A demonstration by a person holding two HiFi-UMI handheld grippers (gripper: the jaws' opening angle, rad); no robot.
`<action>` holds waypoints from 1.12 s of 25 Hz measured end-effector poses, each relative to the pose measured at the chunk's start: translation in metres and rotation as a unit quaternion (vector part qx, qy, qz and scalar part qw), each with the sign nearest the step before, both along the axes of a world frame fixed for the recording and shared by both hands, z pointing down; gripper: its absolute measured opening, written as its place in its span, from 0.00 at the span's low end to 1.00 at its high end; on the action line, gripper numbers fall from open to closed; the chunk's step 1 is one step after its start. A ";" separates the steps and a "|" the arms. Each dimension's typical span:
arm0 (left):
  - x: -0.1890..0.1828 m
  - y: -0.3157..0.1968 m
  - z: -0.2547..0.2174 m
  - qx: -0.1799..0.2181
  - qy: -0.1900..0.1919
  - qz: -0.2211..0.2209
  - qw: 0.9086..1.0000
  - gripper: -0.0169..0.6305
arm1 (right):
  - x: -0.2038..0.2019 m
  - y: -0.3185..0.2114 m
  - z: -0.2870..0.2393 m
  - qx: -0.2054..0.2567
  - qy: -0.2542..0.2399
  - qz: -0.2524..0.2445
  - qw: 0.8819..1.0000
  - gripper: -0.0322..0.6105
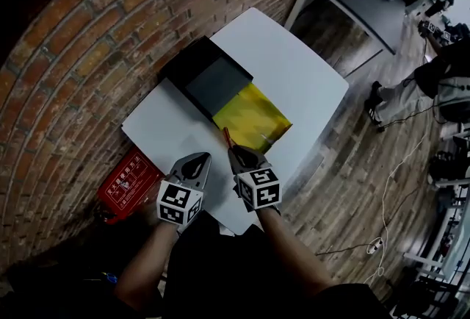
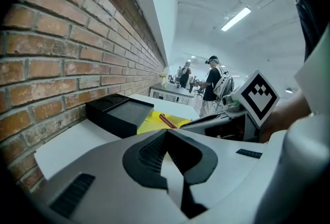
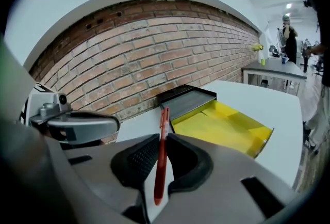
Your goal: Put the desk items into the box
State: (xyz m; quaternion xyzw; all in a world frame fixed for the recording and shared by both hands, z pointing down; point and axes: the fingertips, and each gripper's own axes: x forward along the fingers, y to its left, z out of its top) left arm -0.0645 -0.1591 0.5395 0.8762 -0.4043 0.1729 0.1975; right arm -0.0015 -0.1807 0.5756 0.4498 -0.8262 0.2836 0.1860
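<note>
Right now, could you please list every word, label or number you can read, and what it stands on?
No text is legible.
Too blurred to read: white characters on the flat red case by the brick wall.
Square patterns only, no words: black-and-white marker cubes on the left hand-held gripper and right hand-held gripper.
No print legible: slim red pen.

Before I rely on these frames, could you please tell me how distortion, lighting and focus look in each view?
Head view: fisheye bows the brick wall and white table, and the corners go dark. Left gripper view: the ceiling light glares; the distant people look soft. Right gripper view: the wall arches, yet the red pen looks sharp.
</note>
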 end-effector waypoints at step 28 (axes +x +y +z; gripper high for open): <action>0.037 -0.066 0.010 -0.002 -0.013 0.002 1.000 0.05 | 0.080 -0.100 0.043 -0.047 -0.025 0.113 0.992 0.14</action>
